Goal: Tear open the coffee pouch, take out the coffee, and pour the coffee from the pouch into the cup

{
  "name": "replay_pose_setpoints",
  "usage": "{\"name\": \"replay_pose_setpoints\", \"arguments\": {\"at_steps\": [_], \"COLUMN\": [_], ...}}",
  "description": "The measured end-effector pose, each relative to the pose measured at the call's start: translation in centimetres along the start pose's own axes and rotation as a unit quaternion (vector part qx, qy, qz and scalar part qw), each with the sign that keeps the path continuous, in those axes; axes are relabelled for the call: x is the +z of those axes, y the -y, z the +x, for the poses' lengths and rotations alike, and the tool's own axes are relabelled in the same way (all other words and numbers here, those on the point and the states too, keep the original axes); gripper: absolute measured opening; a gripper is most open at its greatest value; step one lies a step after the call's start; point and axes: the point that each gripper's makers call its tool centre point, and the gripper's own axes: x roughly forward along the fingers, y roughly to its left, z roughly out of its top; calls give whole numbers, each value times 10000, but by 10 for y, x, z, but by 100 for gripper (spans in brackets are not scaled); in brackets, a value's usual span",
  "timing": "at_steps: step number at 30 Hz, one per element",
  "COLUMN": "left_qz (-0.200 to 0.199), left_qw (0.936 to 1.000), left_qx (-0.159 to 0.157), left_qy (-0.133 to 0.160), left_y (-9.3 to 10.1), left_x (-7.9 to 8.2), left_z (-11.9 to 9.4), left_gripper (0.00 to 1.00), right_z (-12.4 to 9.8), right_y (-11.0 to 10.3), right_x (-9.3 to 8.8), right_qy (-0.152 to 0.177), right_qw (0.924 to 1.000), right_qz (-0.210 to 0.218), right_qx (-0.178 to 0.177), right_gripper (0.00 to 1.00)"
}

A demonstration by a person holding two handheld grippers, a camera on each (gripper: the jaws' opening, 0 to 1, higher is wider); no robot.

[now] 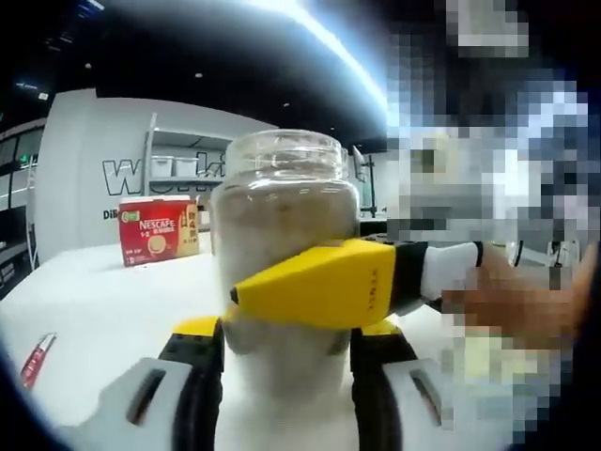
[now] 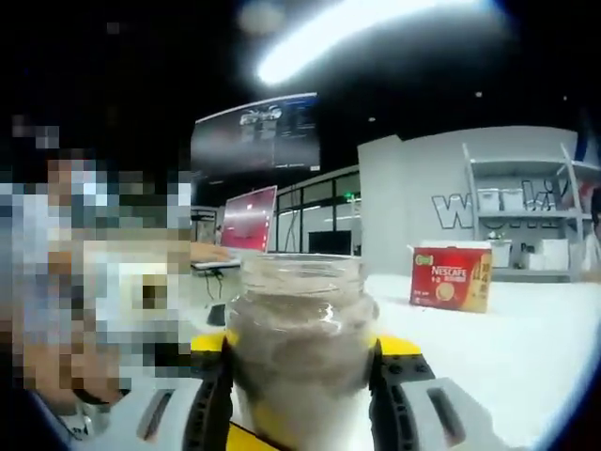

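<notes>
Clear glass jar of brown powder pinched from both sides by two grippers

Left gripper (image 1: 286, 343) fingers press the clear, lidless glass jar (image 1: 285, 244) on the white counter (image 1: 94, 310); right gripper (image 2: 302, 376) fingers clamp it too; a red Nescafe box (image 1: 158, 229) stands behind

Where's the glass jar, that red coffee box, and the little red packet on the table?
glass jar (image 1: 282, 216), left gripper view: on its powder-filled body.
red coffee box (image 1: 158, 230), left gripper view: on its front face.
red packet (image 1: 37, 359), left gripper view: on its middle, lying flat.
</notes>
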Motion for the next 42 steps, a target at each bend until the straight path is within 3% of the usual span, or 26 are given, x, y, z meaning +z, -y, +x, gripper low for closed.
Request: {"name": "replay_pose_setpoints", "arguments": {"at_steps": [5, 6, 11, 14, 15, 20, 23, 29, 32, 33, 39, 42], "left_qz": [-55, -35, -19, -24, -18, -6, 18, 19, 13, 31, 90, -95], "left_qw": [9997, 9994, 9993, 9991, 9991, 9984, 9978, 9972, 9971, 9971, 9967, 9956], "left_qx": [-77, -80, 127, 186, 205, 216, 191, 111, 89, 86, 60, -16], "left_qy": [223, 336, 342, 367, 383, 518, 643, 739, 752, 756, 801, 936], "left_y": [-4, -10, -38, -49, -51, -52, -47, -38, -34, -33, -31, -29], "left_x": [11, 14, 13, 16, 18, 29, 37, 51, 56, 57, 65, 70], "left_z": [-5, -7, -10, -10, -10, -17, -22, -26, -28, -29, -33, -35], "left_gripper": [63, 64, 64, 64, 64, 62, 62, 61, 61, 61, 61, 61], "right_z": [-3, -5, -17, -26, -35, -65, -82, -134, -147, -162, -208, -232], "right_y": [32, 39, 65, 95, 95, 163, 193, 265, 281, 299, 354, 384], "right_x": [-2, -3, -4, -6, -5, -8, -9, -12, -12, -13, -14, -16], "right_qy": [-29, -31, -43, -110, -114, -162, -146, -196, -213, -236, -304, -276], "right_qw": [9997, 9996, 9988, 9975, 9970, 9914, 9879, 9778, 9750, 9724, 9616, 9551], "right_qz": [24, 26, -5, -7, -26, -12, -8, 14, 12, 16, 28, 41], "right_qx": [-243, -287, -495, -700, -761, -1299, -1541, -2088, -2211, -2321, -2728, -2951], "right_gripper": [57, 57, 57, 57, 57, 57, 57, 57, 57, 57, 57, 57]}}
